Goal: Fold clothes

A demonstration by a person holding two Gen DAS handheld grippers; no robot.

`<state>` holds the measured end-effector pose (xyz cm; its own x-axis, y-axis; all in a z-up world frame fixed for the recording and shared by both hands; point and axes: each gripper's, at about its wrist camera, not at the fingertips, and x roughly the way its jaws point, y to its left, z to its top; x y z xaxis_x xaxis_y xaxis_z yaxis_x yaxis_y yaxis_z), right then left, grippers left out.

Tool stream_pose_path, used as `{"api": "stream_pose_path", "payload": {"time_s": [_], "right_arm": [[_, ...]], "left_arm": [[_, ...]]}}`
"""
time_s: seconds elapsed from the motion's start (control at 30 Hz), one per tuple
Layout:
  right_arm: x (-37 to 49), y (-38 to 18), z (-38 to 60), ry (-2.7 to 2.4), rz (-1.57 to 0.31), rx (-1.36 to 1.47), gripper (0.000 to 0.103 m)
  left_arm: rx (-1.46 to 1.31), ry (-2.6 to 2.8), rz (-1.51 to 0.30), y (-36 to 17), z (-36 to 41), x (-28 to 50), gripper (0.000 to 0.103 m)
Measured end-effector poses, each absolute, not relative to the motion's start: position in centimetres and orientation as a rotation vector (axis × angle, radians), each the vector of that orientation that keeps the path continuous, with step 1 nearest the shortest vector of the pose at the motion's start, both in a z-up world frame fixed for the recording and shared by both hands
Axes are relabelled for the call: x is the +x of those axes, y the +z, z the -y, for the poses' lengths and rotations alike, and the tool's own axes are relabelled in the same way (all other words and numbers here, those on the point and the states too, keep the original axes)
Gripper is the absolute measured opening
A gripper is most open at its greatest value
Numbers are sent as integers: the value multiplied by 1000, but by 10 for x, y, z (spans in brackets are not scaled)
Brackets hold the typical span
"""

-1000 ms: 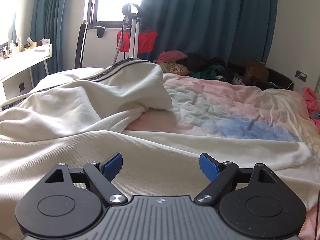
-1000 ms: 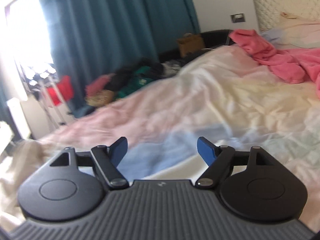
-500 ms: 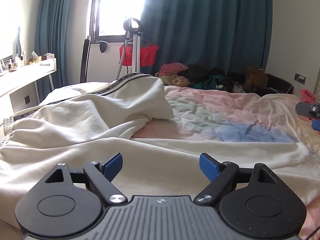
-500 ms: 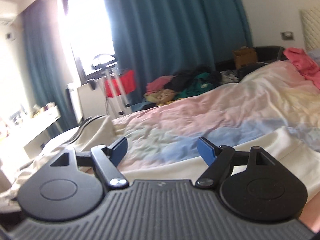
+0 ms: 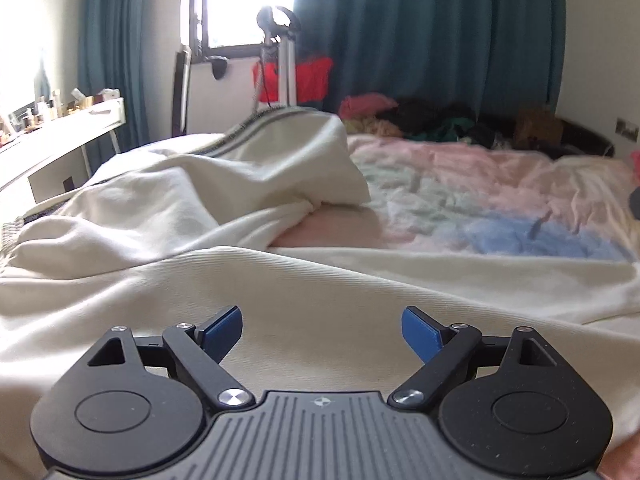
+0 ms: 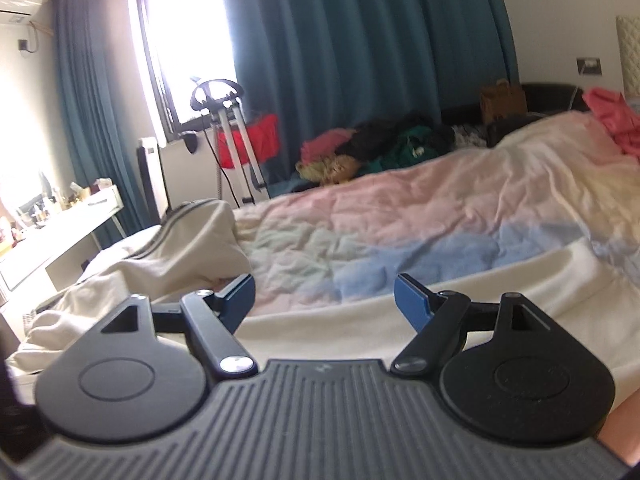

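Observation:
A large cream garment (image 5: 224,208) with a dark striped hem lies rumpled across the near left of the bed; it also shows in the right wrist view (image 6: 168,264). A flat cream part (image 5: 360,280) stretches right along the near edge. My left gripper (image 5: 322,328) is open and empty, low over that flat cream cloth. My right gripper (image 6: 324,300) is open and empty, above the same cream strip (image 6: 500,280).
The bed carries a pastel pink, green and blue duvet (image 5: 480,208). A pile of clothes (image 6: 380,148) lies beyond the bed by teal curtains. A garment steamer stand (image 6: 232,140) and a white desk (image 5: 60,136) stand at left. Pink clothing (image 6: 612,116) lies far right.
The right gripper has swung left, from facing the headboard to facing the window and the cream garment. The left gripper has dipped slightly closer to the cloth.

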<state>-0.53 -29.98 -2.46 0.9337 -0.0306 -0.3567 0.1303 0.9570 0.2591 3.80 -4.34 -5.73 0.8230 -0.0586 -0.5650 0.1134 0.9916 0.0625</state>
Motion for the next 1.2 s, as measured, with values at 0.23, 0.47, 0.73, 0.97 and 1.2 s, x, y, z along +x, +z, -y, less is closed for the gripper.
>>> {"api": "stream_pose_path", "payload": {"time_s": [0.23,0.47,0.73,0.97,1.2], "right_arm": [[22,-47,308,-95,-403,310,78],[43,-67,330,-205,-381,401,78],[73,-91,346,-243,-410,445,78],[87,-99,322,-138,-435,346,78],[81,-91,309,-100,-454,315,78]], "left_arm": [[198,-101,-600,-56,81,130,96],[111,59,-637,-61,93,279,99],[198,222,-718,-91,103,372,94],[41,244,-719,-67,60,372,17],[-74,228,-652,13,-37,319,12]]}}
